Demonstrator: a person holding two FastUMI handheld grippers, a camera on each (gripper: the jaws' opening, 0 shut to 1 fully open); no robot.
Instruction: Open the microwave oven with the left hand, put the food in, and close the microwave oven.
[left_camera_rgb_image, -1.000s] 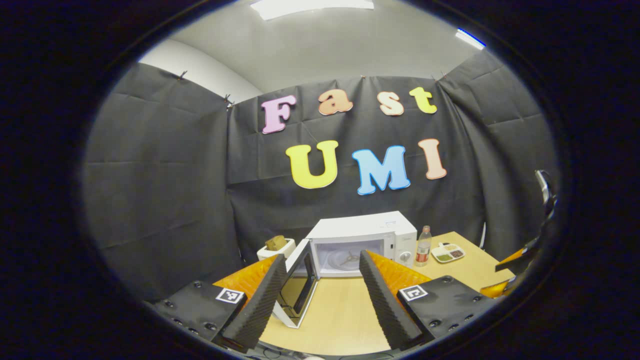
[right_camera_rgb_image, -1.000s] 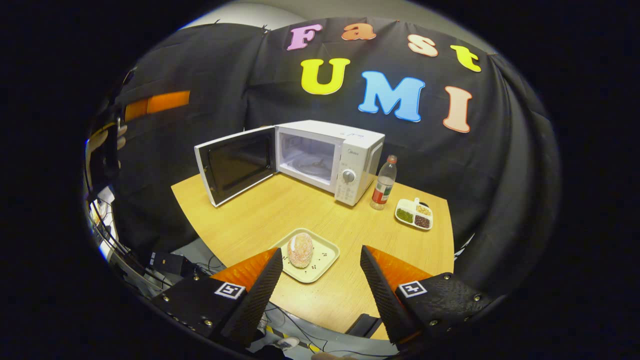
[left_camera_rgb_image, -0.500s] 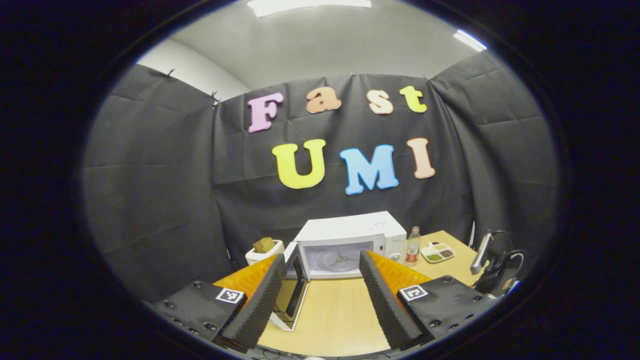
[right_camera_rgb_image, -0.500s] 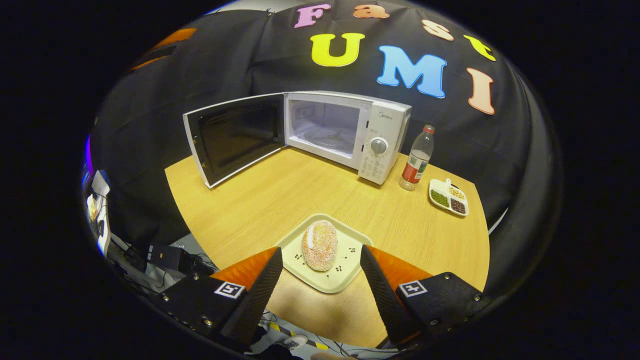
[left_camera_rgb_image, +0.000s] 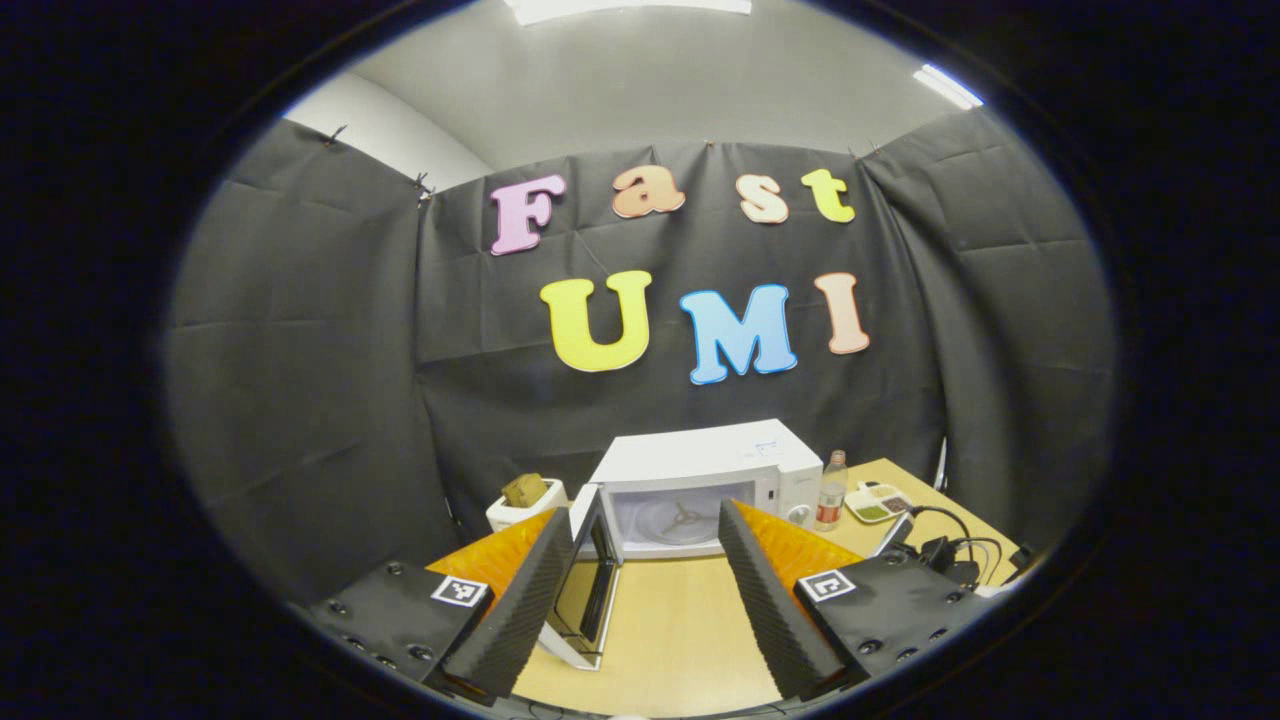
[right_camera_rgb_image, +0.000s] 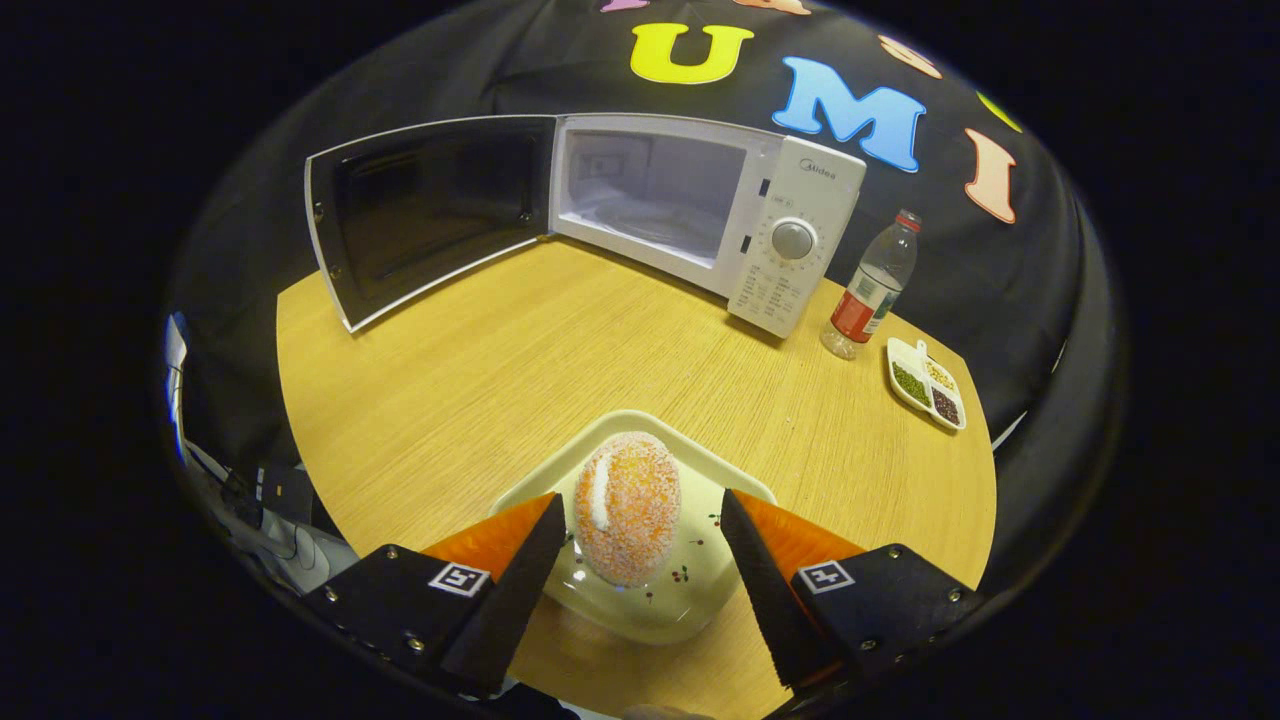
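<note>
The white microwave (right_camera_rgb_image: 800, 200) stands at the back of the wooden table (right_camera_rgb_image: 560, 350), its door (right_camera_rgb_image: 420, 215) swung wide open to the left and its cavity bare. A sugared round bun (right_camera_rgb_image: 627, 505) lies on a pale square plate (right_camera_rgb_image: 690, 590) near the table's front edge. My right gripper (right_camera_rgb_image: 635, 575) is open, its fingers on either side of the bun, apart from it. My left gripper (left_camera_rgb_image: 640, 590) is open and holds nothing, well back from the microwave (left_camera_rgb_image: 700, 480) and its door (left_camera_rgb_image: 590, 590).
A plastic bottle (right_camera_rgb_image: 868, 290) with a red label stands right of the microwave. A small divided dish (right_camera_rgb_image: 925, 385) of beans lies beyond it. A white box (left_camera_rgb_image: 520, 500) sits left of the microwave. Cables (left_camera_rgb_image: 940, 550) lie at the table's right edge.
My right gripper has moved forward and down toward the plate, so the bun now sits between its open fingers. My left gripper has drifted slightly; it stays open.
</note>
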